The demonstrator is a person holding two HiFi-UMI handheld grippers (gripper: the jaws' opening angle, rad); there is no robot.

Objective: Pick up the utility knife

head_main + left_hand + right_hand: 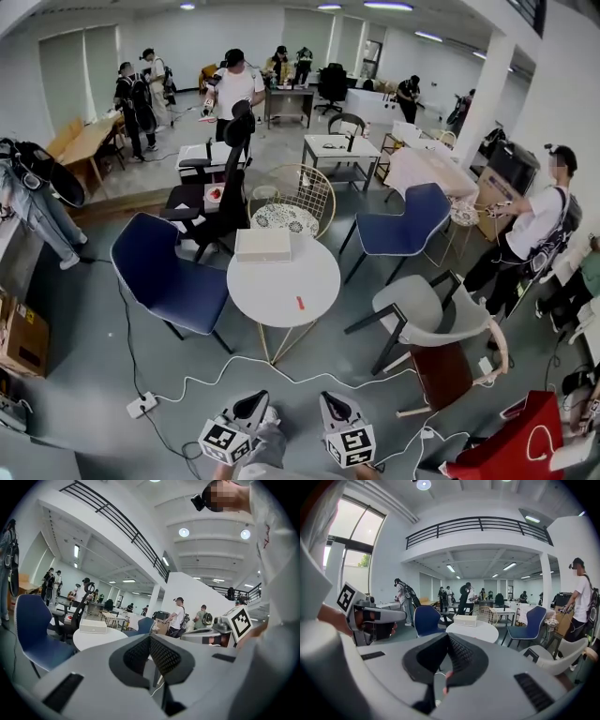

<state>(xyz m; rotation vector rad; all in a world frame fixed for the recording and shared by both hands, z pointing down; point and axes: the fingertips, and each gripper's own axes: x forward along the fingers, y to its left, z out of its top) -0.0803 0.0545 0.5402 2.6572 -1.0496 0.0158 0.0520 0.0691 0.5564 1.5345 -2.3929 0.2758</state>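
Observation:
The utility knife [300,303] is a small red thing lying on the round white table [272,291], near its front right edge. Both grippers are held low at the bottom of the head view, well short of the table. My left gripper [251,405] has its jaws together with nothing between them [150,639]. My right gripper [335,405] is likewise shut and empty [447,641]. Both point toward the table [93,638] [480,631]. The knife cannot be made out in either gripper view.
A white box [262,245] sits at the table's far edge. Blue chairs [169,277] [405,225] and a grey chair [422,323] ring the table. White cables and a power strip [142,405] lie on the floor in front. A red bag [511,450] stands right. Several people stand around.

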